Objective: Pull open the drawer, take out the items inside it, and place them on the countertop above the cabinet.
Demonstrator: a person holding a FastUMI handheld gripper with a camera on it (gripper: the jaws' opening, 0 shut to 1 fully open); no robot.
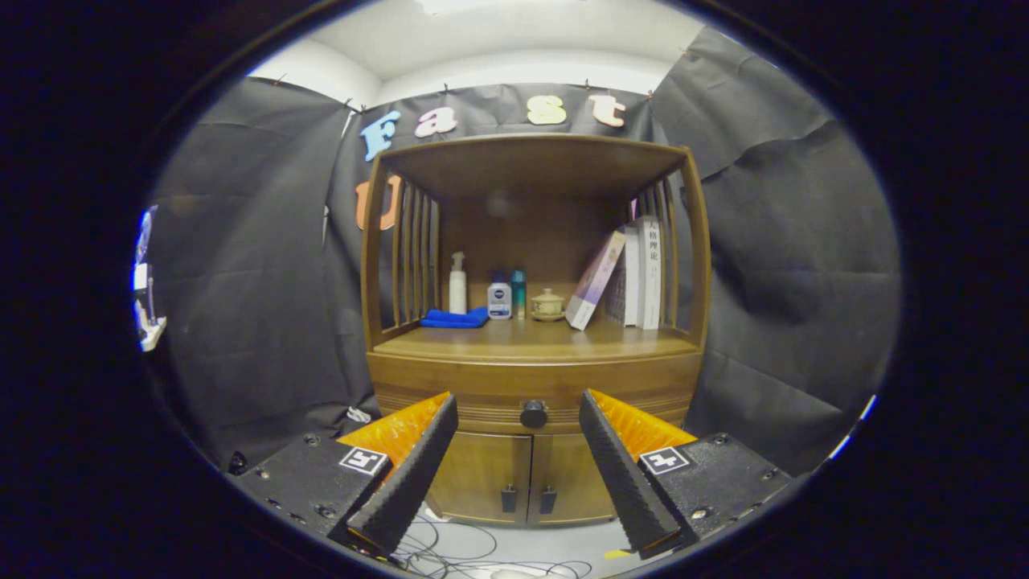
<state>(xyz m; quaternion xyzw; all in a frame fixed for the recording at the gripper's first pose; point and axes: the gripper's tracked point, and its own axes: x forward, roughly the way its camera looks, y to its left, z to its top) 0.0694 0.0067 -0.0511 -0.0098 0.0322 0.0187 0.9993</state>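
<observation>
The drawer (514, 402) sits closed under the cabinet's (533, 338) countertop (530, 342), its dark round knob (533, 414) at the front's middle. The gripper (518, 414) is spread wide, holding nothing, the knob seen between its 2 fingertips, beyond them. A blue cloth (455, 318), 3 bottles (498, 299), a lidded cup (547, 305) and books (635, 277) line the countertop's back edge.

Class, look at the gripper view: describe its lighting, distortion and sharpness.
Gripper view: fisheye bends the cabinet's posts outward; light falls from the ceiling, leaving the shelf's upper back shadowed; bottles and books are small and slightly soft; the open claw frames the drawer knob, sharp enough to target.
</observation>
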